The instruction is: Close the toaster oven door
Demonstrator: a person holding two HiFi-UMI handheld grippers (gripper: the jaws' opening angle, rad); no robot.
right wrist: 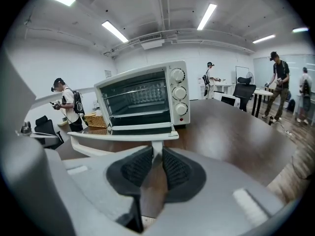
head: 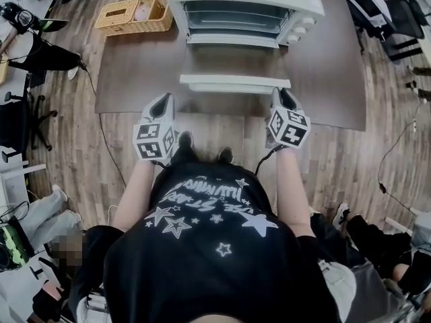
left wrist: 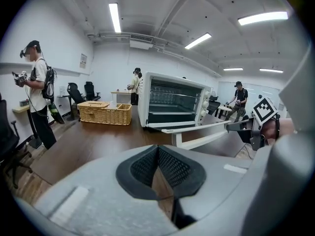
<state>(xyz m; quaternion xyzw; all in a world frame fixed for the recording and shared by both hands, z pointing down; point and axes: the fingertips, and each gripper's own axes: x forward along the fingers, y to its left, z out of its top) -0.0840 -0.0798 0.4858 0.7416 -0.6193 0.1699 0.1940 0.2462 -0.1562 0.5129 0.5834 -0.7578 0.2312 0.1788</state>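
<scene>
The white toaster oven [head: 246, 5] stands at the far side of the brown table [head: 135, 79]. Its door [head: 232, 62] hangs open, lying nearly flat toward me, with the white handle [head: 236, 83] along its front edge. My right gripper [head: 281, 94] is at the handle's right end. In the right gripper view its jaws [right wrist: 156, 154] stand narrow, with the handle's white post [right wrist: 156, 144] pinched between the pads below the door edge [right wrist: 123, 135]. My left gripper [head: 163, 99] hovers off the door's left front corner. Its pads [left wrist: 157, 151] meet with nothing between them.
A wicker basket [head: 135, 15] sits on the table left of the oven. The table's front edge runs just under both grippers. Office chairs [head: 377, 9] and desks ring the table. A person [left wrist: 37, 92] stands at the left and others stand further back in the room.
</scene>
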